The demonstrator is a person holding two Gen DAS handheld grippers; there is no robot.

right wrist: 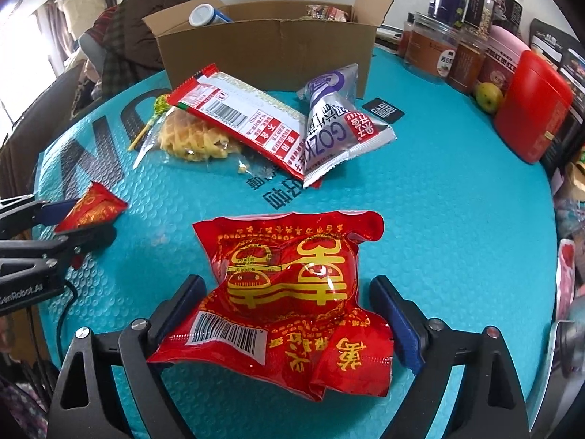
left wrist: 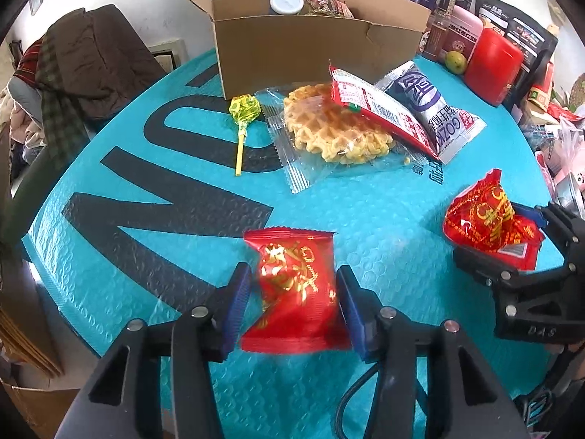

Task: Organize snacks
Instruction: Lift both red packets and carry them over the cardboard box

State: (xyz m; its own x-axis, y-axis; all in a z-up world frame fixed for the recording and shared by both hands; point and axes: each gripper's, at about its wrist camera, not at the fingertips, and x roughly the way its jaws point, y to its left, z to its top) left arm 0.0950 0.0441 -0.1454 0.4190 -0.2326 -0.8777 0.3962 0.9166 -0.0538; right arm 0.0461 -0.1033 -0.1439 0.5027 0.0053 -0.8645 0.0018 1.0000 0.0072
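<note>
My left gripper [left wrist: 294,294] is open around a small red snack packet [left wrist: 296,292] that lies on the teal mat; small gaps show beside both pads. My right gripper [right wrist: 289,314] is open around a larger red packet with gold print [right wrist: 289,292]; the pads stand apart from it. Each gripper shows in the other's view: the right one [left wrist: 512,252] with its packet [left wrist: 490,219], the left one [right wrist: 69,223] with its packet [right wrist: 91,208]. An open cardboard box [left wrist: 310,51] stands at the back, also in the right wrist view [right wrist: 263,55].
A waffle in clear wrap [left wrist: 329,128], a long red-and-white packet [left wrist: 384,109], a silver-purple packet [left wrist: 435,109] and a green lollipop [left wrist: 244,109] lie before the box. Jars, a red tin [right wrist: 530,106] and a green fruit [right wrist: 488,97] line the right edge. Clothes [left wrist: 84,73] are piled left.
</note>
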